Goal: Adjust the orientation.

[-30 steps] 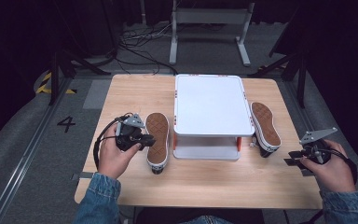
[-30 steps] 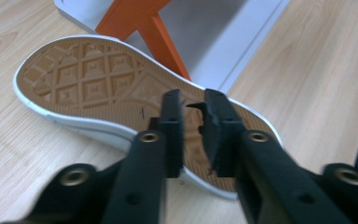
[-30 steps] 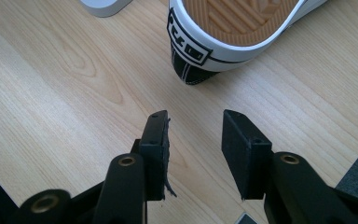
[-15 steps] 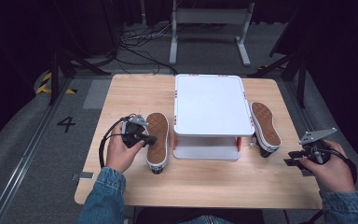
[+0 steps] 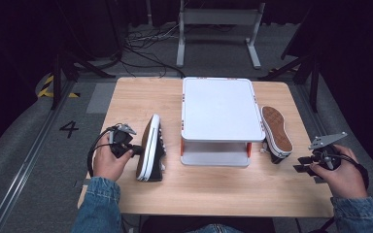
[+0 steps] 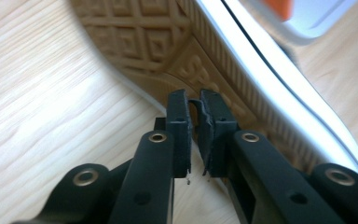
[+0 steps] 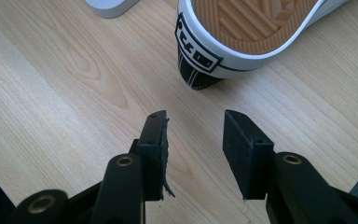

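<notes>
Moved: left shoe (image 5: 151, 150) has tipped from sole-up onto its side since the earlier frame, just left of the white stand (image 5: 222, 109).
Left gripper (image 5: 134, 150): jaws nearly together against the sole's edge, having just opened a little; nothing between the pads.
Right gripper (image 5: 305, 164): jaws partly apart, empty, over the table (image 5: 213, 194).
Right shoe (image 5: 276, 132): sole-up, right of the stand.
</notes>
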{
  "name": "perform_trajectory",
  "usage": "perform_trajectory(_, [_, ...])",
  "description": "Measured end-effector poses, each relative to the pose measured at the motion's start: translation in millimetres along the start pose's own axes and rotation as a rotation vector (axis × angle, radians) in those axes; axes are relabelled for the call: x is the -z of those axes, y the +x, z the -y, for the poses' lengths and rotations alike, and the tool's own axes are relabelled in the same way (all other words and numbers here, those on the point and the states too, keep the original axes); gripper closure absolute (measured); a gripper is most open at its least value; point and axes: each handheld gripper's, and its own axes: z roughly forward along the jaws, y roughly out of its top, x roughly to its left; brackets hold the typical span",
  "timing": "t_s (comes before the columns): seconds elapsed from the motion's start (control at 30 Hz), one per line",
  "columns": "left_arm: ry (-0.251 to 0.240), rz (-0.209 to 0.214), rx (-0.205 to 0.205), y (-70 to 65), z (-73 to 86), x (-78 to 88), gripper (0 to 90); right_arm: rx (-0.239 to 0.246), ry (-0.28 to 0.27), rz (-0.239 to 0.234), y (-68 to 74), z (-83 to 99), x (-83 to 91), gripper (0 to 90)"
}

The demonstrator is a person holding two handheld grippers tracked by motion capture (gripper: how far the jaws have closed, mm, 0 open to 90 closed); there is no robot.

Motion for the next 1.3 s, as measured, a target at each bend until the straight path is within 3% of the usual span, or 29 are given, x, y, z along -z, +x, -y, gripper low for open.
perform_trajectory(0.1, [-0.006,-0.026,0.007,3.1,4.3,8.8,79.4,-0.001,0.001,-0.002,-0.2,-0.9,0.1,60.9])
perform_trajectory(0.17, [-0.042,0.000,0.011,3.2,4.0,15.8,76.5,0.003,0.000,0.001,-0.7,-1.3,-0.6,60.8])
perform_trajectory(0.33, [-0.104,-0.004,-0.002,-3.4,0.3,35.0,73.8,0.003,-0.001,-0.002,0.0,-1.6,-0.6,60.8])
perform_trajectory(0.4, [-0.144,0.013,-0.042,-12.5,-5.6,43.8,73.7,0.004,-0.003,0.002,-0.3,-1.4,-0.4,60.7])
perform_trajectory(0.47, [-0.154,0.030,-0.090,-23.0,-13.7,46.1,73.6,0.002,0.001,0.000,0.3,-1.7,-0.6,60.7])
perform_trajectory(0.5, [-0.153,0.038,-0.122,-29.4,-19.1,45.1,73.6,0.004,0.002,-0.004,0.6,-2.0,-1.0,60.6])
perform_trajectory(0.63, [-0.095,0.037,-0.173,-41.5,-30.5,30.8,73.8,0.012,0.001,-0.005,1.7,-3.1,-1.6,60.5])
perform_trajectory(0.77, [-0.049,0.047,-0.170,-40.6,-30.7,14.1,74.3,0.015,0.002,-0.003,2.1,-3.2,-2.0,60.5])
perform_trajectory(0.9, [-0.030,0.044,-0.168,-37.1,-28.7,11.5,74.5,0.018,0.005,-0.004,2.1,-3.3,-3.1,60.4])
perform_trajectory(1.03, [-0.042,0.062,-0.166,-33.8,-26.5,11.7,75.4,0.020,0.006,-0.005,2.6,-3.6,-3.1,60.3])
perform_trajectory(1.17, [-0.044,0.049,-0.174,-32.5,-25.1,13.1,79.1,0.020,0.006,-0.007,2.8,-3.8,-3.0,60.2])
perform_trajectory(1.3, [-0.054,0.029,-0.116,-18.3,-15.2,23.6,83.0,0.021,0.004,-0.006,2.6,-3.4,-2.0,60.0])
